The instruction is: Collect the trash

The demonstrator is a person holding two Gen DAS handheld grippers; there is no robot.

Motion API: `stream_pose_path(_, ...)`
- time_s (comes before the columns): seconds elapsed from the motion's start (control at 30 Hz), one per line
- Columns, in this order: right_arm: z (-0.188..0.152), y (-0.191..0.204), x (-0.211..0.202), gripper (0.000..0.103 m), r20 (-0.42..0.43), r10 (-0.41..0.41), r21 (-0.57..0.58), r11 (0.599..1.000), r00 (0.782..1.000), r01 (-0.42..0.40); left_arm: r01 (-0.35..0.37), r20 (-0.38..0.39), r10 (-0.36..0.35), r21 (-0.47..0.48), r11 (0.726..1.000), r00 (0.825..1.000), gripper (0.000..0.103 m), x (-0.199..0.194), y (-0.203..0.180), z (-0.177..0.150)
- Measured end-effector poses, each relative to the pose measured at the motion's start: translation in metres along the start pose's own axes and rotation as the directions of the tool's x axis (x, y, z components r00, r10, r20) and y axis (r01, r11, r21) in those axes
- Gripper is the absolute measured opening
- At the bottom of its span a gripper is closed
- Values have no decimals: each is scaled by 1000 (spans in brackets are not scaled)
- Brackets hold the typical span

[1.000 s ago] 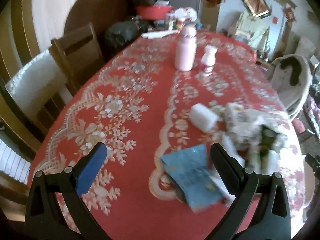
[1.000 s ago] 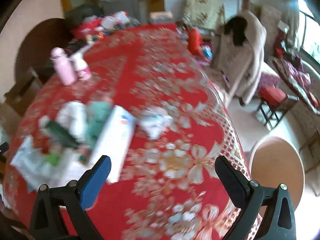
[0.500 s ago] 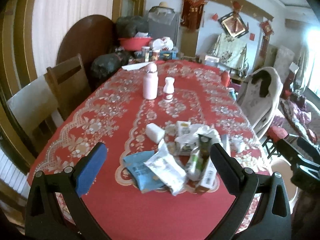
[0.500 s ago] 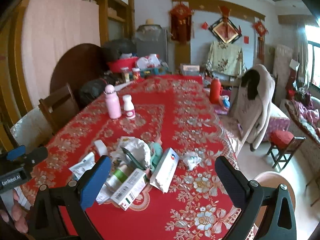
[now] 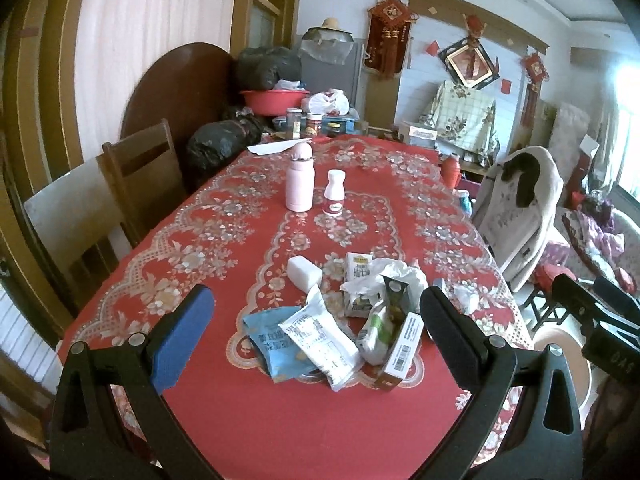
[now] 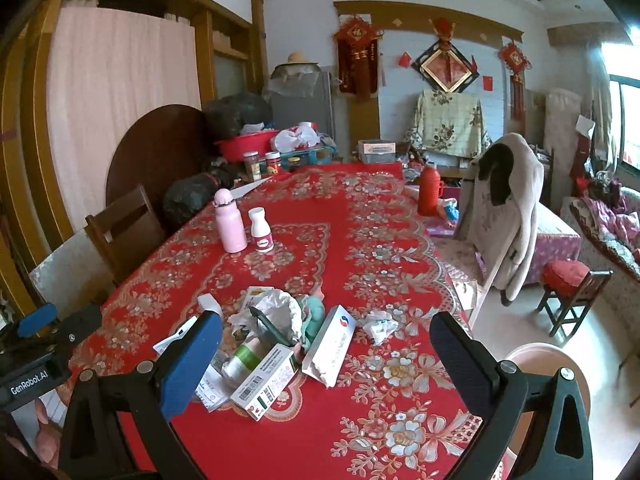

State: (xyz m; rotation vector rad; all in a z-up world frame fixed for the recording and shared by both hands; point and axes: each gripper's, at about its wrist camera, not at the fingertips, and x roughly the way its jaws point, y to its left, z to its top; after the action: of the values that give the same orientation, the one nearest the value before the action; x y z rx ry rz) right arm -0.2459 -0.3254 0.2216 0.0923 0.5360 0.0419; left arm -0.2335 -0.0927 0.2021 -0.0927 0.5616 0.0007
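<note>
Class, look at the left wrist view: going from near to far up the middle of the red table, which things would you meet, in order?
Blue snack packet → white block → small white bottle → pink flask → white paper sheet at the far end.

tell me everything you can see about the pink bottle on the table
The pink bottle is a smooth, pale pink cylinder with a rounded cap of the same colour and a darker ring at the neck. It stands upright and closed on the red tablecloth, far from the trash pile, just left of a small white bottle, not touching it.
</note>
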Motion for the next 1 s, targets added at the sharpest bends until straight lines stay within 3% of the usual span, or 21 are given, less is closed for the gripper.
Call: stream_pose_path(1.0,3,-4,3,103,4,-20,17,1000,1000,20,-13,2,13,2,1000,1000,103,4,6,10)
